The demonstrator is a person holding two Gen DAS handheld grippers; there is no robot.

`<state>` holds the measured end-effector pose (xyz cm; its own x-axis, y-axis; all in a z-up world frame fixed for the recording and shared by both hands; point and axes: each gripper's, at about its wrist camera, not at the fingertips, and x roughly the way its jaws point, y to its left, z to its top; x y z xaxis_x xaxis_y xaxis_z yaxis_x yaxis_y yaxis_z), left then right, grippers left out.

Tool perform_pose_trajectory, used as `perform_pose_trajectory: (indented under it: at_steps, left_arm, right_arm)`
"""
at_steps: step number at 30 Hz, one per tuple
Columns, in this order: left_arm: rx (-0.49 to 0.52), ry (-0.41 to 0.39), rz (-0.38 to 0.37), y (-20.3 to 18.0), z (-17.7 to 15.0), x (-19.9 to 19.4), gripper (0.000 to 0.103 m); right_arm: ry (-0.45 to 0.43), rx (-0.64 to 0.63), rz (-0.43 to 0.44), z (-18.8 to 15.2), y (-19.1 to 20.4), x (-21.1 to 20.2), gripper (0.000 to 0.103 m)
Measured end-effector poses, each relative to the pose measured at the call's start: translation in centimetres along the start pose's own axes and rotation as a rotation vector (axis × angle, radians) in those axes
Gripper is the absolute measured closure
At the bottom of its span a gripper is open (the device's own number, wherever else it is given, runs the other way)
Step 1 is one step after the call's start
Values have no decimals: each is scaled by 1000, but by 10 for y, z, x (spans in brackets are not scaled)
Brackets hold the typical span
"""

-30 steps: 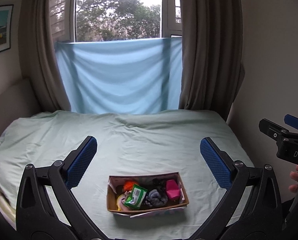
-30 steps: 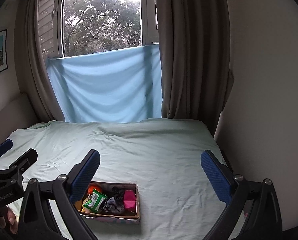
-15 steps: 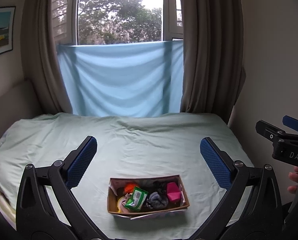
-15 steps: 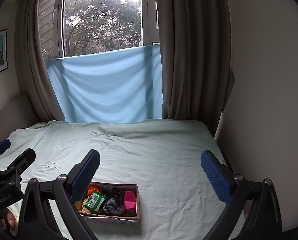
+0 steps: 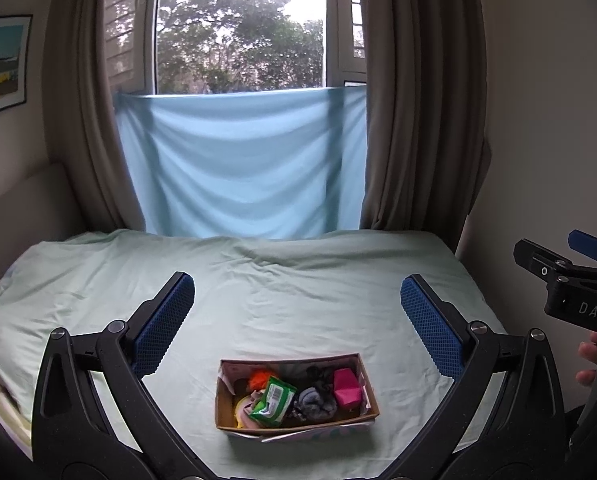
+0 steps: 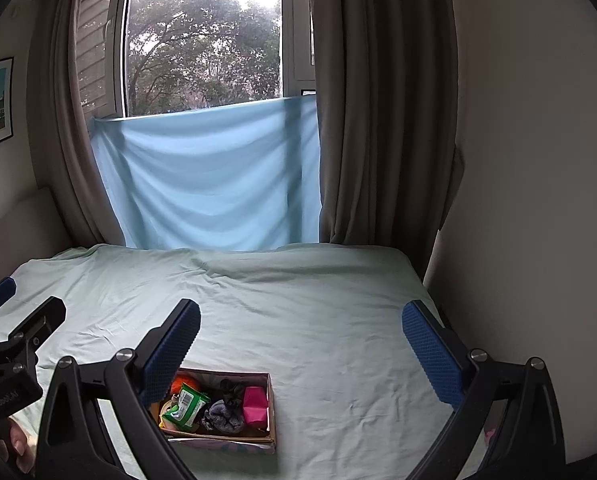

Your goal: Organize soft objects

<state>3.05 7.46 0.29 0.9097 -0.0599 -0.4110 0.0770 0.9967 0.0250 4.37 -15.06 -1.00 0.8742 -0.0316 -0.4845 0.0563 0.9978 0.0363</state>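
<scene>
Left wrist view: left tool (image 5: 296,314) spread, empty, hovering above the cardboard box (image 5: 294,426) on the bed (image 5: 298,280) (soft items gathered inside).
Right wrist view: right tool (image 6: 300,344) spread, empty; box (image 6: 234,442) lower-left, likely for reaching.

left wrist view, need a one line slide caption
Open left gripper hovers above a cardboard box of soft items on the bed.

A home bedroom; a bed (image 5: 298,280) in pale green sheet fills the floor; curtained window (image 5: 242,28) at twelve o'clock; framed picture (image 5: 0,64) at ten.
</scene>
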Motion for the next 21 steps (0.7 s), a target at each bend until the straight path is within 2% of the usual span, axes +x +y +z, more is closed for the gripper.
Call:
perform_pose_trajectory:
  at_steps: [21]
  left_arm:
    - [11,-6,-3,-2,1,-2,0]
  right_arm:
    - [-19,16,-11,-1,-4,-3,2]
